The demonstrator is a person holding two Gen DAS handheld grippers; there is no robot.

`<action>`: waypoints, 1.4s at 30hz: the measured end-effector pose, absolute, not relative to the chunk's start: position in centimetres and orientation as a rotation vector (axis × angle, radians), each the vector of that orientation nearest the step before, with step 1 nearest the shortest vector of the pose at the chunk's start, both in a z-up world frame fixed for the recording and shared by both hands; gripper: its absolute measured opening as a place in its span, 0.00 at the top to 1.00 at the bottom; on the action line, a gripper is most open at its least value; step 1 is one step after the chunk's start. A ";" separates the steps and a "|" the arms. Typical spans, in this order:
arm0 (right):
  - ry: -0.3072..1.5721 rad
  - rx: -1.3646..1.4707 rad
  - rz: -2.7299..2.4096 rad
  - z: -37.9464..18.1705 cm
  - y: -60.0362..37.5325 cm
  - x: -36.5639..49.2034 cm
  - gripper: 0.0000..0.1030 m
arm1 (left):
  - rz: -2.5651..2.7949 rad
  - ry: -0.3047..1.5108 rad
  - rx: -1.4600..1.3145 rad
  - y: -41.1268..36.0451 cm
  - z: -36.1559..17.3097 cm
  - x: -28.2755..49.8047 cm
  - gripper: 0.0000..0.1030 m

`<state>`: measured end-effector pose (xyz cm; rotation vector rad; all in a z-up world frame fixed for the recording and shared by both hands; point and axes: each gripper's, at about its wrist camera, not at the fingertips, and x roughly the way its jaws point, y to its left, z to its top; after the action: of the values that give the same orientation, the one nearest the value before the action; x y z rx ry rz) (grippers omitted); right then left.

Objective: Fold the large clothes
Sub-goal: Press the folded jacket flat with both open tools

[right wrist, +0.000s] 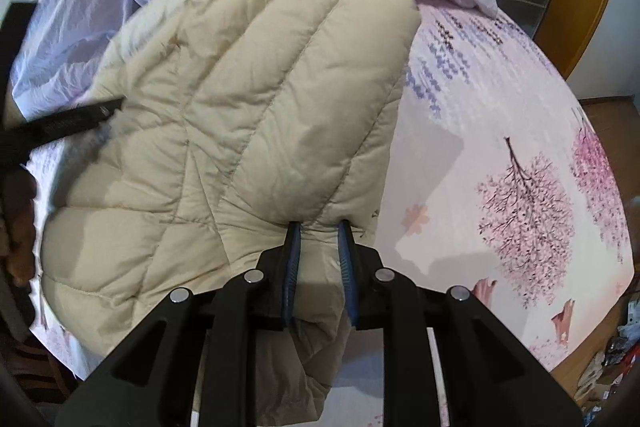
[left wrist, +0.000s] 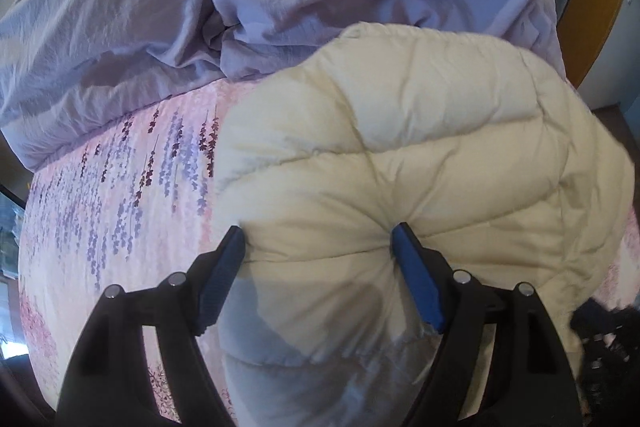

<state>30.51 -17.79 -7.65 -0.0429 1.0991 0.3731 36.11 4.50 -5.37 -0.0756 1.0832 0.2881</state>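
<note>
Right tongs [right wrist: 319, 227] pinch the cream puffer jacket's [right wrist: 256, 115] near hem; left tongs [left wrist: 318, 233] stand wide, clamped on a thick bunch (both grips look firm). The jacket lies mid-bed, the lilac duvet [left wrist: 168, 7] beyond. Best carry both grips together, level, toward the far edge.

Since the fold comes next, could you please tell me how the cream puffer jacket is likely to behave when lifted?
The jacket looks puffy and quilted, so probably light for its bulk. It bunches between the right gripper fingers, so it should flop rather than hold shape. Its smooth shell may slip, and the padding will likely spring back.
</note>
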 end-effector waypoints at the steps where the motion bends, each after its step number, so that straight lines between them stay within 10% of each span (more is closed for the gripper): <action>1: 1.087 -0.035 0.379 -6.9 -17.8 30.5 0.78 | 0.288 1.083 -0.068 4.3 -5.6 36.1 0.25; 6: 0.989 -0.005 0.413 -3.0 -17.5 30.7 0.59 | 0.287 1.083 -0.070 4.1 -5.9 36.2 0.25; 42: 0.980 -0.014 0.313 -8.7 -15.5 35.9 0.59 | 0.284 1.041 -0.072 3.7 -7.0 36.5 0.22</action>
<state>35.94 -15.46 -8.70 -0.0139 0.9800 0.3133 36.49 3.73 -6.98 -0.0722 1.0415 0.2837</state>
